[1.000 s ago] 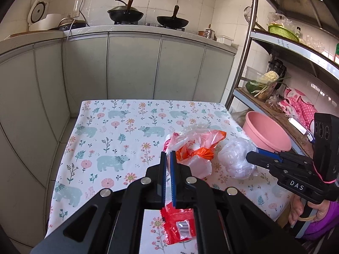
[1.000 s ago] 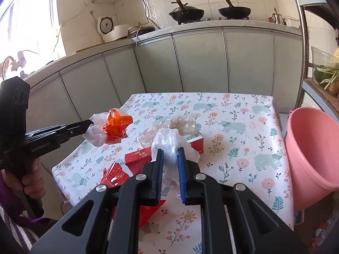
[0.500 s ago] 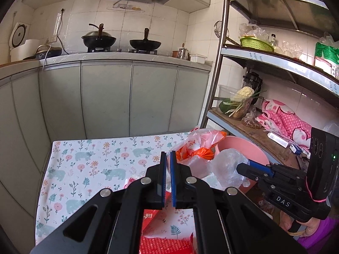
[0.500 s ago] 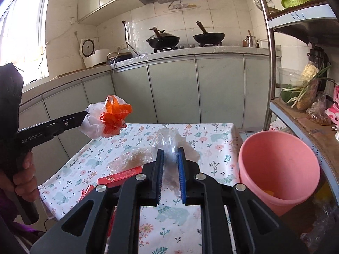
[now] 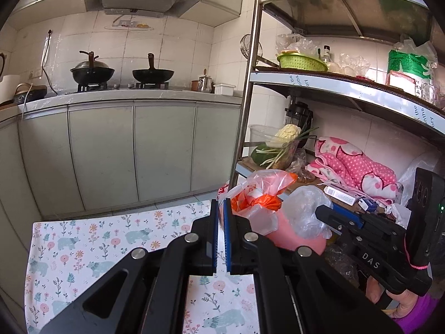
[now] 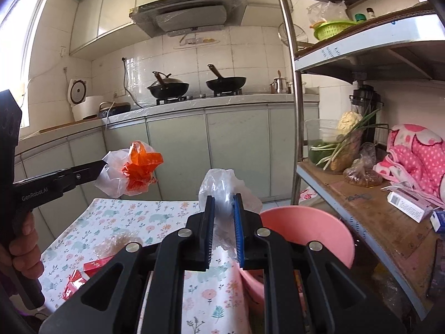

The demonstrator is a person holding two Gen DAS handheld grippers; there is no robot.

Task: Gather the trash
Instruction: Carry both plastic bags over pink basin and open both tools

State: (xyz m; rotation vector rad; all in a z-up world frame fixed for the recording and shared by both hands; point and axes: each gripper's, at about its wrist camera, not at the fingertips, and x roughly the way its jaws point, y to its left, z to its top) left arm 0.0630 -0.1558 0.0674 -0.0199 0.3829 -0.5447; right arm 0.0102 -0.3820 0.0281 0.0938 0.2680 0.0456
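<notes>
My left gripper [image 5: 220, 211] is shut on an orange and clear plastic bag [image 5: 256, 194] and holds it in the air; the same bag shows in the right wrist view [image 6: 136, 172]. My right gripper [image 6: 222, 208] is shut on a crumpled clear plastic bag [image 6: 222, 189], also seen in the left wrist view [image 5: 306, 211]. Both bags hang above and near the pink bucket [image 6: 311, 228], which stands beside the table's right edge [image 5: 294, 239].
The floral tablecloth table [image 6: 133, 217] holds a clear wrapper [image 6: 119, 243], a red box [image 6: 97, 265] and a red packet [image 6: 73, 281]. A metal shelf rack [image 6: 361, 217] with vegetables, pink cloth and boxes stands to the right. Kitchen cabinets [image 5: 133, 150] lie behind.
Both grippers have lifted their bags off the table and swung right and up, toward the pink bucket. The cameras now look higher, at the counter and shelves.
</notes>
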